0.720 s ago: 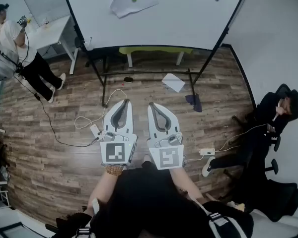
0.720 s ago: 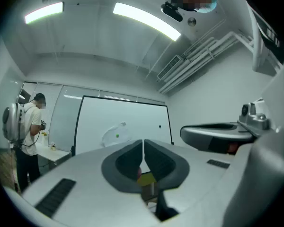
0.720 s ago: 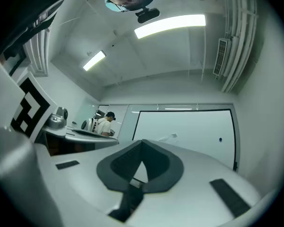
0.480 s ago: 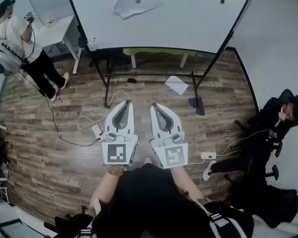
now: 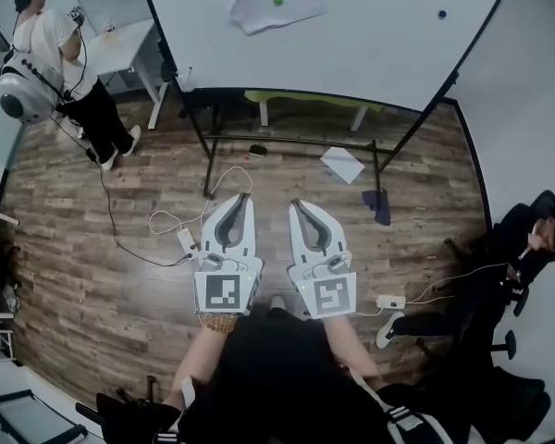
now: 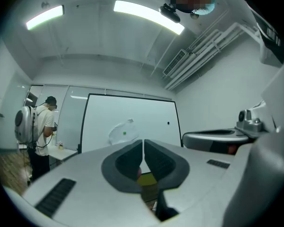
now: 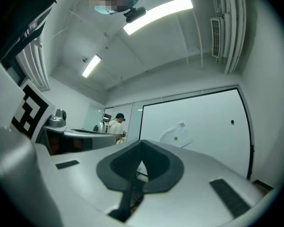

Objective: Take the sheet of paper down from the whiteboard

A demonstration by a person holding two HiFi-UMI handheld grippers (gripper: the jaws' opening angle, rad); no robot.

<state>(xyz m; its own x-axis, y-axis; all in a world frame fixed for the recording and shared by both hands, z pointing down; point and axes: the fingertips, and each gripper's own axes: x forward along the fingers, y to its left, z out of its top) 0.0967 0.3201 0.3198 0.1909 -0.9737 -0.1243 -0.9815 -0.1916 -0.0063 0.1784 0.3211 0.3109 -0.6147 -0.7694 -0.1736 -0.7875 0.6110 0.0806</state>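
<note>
Both the left gripper [image 5: 240, 197] and right gripper [image 5: 298, 203], fingers closed empty, face crumpled paper [image 5: 277, 3].

Left hand-held gripper [image 5: 240, 196], right hand-held gripper [image 5: 296, 203]: both closed, empty

smooth whiteboard [image 5: 370, 35]; crumpled paper sheet [image 5: 259, 9]; wood-plank floor [image 5: 92, 229]

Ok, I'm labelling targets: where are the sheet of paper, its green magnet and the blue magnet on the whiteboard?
sheet of paper [image 5: 254, 9], head view, bare white left part.
green magnet [image 5: 278, 1], head view, its centre.
blue magnet [image 5: 442, 14], head view, its centre.
</note>
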